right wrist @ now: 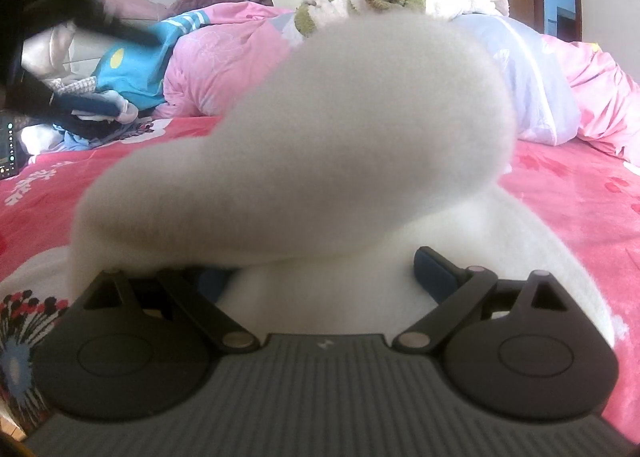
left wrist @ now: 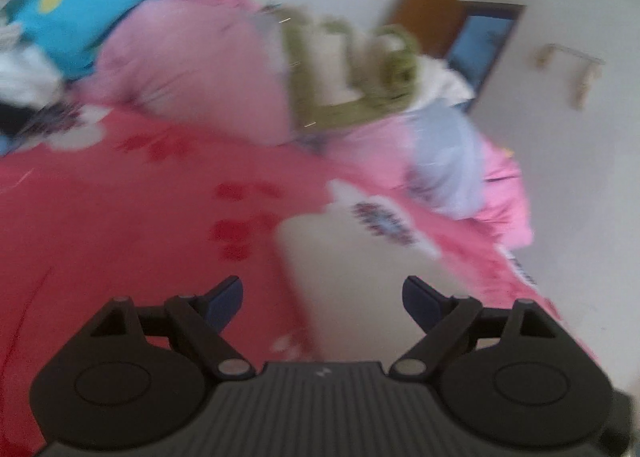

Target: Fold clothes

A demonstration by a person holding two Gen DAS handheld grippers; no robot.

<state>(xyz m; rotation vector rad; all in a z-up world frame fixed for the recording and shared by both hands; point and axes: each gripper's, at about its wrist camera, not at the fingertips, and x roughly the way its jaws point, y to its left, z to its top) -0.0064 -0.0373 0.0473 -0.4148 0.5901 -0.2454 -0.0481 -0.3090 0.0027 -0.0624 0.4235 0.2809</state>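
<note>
The white garment lies on the bed, one part humped over the right gripper, whose jaws gape around it; left gripper hangs released. Closing low on the edge would keep the fold square.

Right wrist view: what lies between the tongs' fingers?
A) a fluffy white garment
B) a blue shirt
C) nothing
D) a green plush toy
A: the fluffy white garment bulges up between the spread fingers of the right tongs and fills the middle of the view.

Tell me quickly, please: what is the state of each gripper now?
Left gripper: open, holding nothing.
Right gripper: open, fingers around the fluffy white fleece garment, not closed on it.
</note>
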